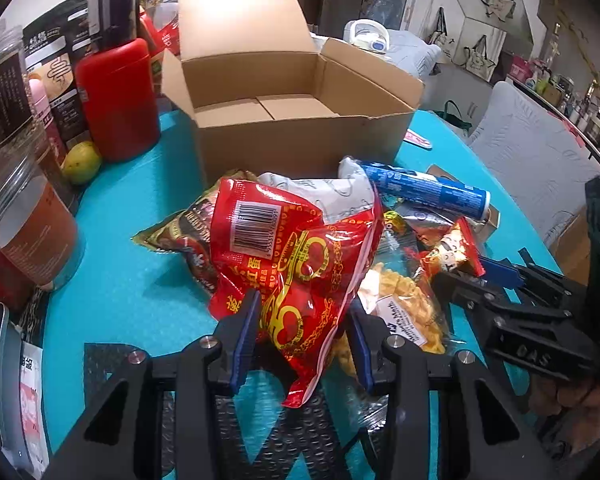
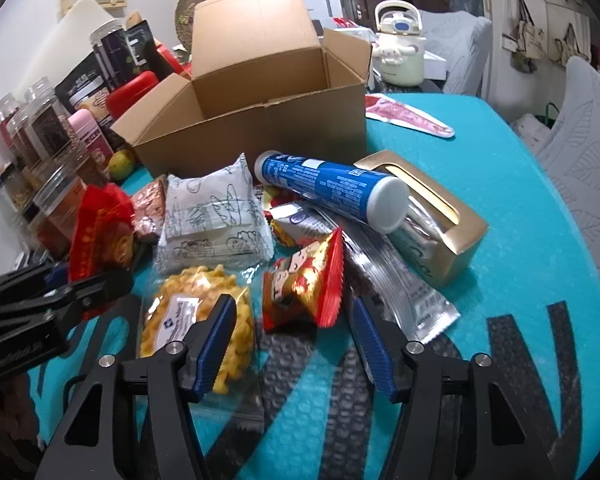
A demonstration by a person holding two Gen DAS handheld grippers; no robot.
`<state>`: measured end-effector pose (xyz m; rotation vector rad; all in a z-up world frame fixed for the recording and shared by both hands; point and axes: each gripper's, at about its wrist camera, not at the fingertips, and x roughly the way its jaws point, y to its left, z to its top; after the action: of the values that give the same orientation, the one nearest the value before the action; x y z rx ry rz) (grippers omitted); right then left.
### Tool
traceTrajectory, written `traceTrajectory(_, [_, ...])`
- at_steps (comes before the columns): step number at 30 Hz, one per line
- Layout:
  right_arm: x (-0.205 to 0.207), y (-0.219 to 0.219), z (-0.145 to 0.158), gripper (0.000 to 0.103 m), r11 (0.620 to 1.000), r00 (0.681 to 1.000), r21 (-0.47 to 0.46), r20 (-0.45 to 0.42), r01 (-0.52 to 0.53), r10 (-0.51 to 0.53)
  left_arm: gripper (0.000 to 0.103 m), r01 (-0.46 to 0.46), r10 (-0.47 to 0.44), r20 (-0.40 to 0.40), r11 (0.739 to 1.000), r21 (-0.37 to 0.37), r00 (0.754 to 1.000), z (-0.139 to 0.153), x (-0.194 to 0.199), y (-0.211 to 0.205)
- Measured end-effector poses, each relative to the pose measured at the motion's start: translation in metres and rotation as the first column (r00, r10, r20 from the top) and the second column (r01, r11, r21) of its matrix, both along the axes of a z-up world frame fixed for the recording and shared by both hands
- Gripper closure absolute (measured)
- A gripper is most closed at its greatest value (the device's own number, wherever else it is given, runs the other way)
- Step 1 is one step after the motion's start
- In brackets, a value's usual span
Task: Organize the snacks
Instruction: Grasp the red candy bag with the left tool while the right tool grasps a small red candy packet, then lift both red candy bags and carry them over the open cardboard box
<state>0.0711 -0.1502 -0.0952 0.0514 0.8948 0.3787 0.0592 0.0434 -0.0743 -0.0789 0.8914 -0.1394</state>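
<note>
My left gripper [image 1: 304, 308] is shut on the lower part of a big red snack bag [image 1: 300, 240] with gold print, which stands up from the pile. In the right wrist view the left gripper [image 2: 66, 280] holds that red bag [image 2: 100, 232] at the left. My right gripper [image 2: 292, 306] is open around a small red packet [image 2: 304, 284]; its pads do not touch the packet. An open, empty cardboard box [image 1: 300, 140] stands behind the pile. Also in the pile are a blue tube [image 2: 328, 184], a white packet [image 2: 216, 216], a bag of yellow snacks [image 2: 196, 312] and a silver packet [image 2: 380, 264].
Jars, dark pouches and a red canister [image 1: 118, 100] crowd the table's left side, with a green fruit [image 1: 82, 162] beside them. A gold carton [image 2: 452, 232] lies under the tube. A pink wrapper [image 2: 412, 118] lies right of the box. A padded chair [image 2: 580, 140] stands beyond the teal table [image 2: 520, 280].
</note>
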Motion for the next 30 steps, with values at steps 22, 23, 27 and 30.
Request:
traceTrajectory(22, [-0.005,0.001,0.013,0.074,0.999,0.996,0.037,0.085,0.027,-0.03,0.062,0.008,-0.007,0.035,1.0,-0.023,0.999,0.013,-0.006,0.008])
traceTrajectory(23, [-0.008,0.001,0.016,0.074,0.999,0.995,0.036,0.095,0.028,-0.031,0.062,0.012,-0.011,0.04,1.0,-0.024,0.999,0.015,-0.007,0.008])
traceTrajectory(27, [-0.019,-0.002,0.03,0.074,0.999,0.993,0.047,0.117,0.018,-0.023,0.062,0.027,-0.025,0.063,0.999,-0.028,0.998,0.027,-0.009,0.006])
traceTrajectory(30, [-0.027,0.0,0.039,0.074,0.999,0.991,0.045,0.132,0.003,-0.009,0.062,0.036,-0.033,0.083,0.999,-0.034,0.996,0.037,-0.012,0.004])
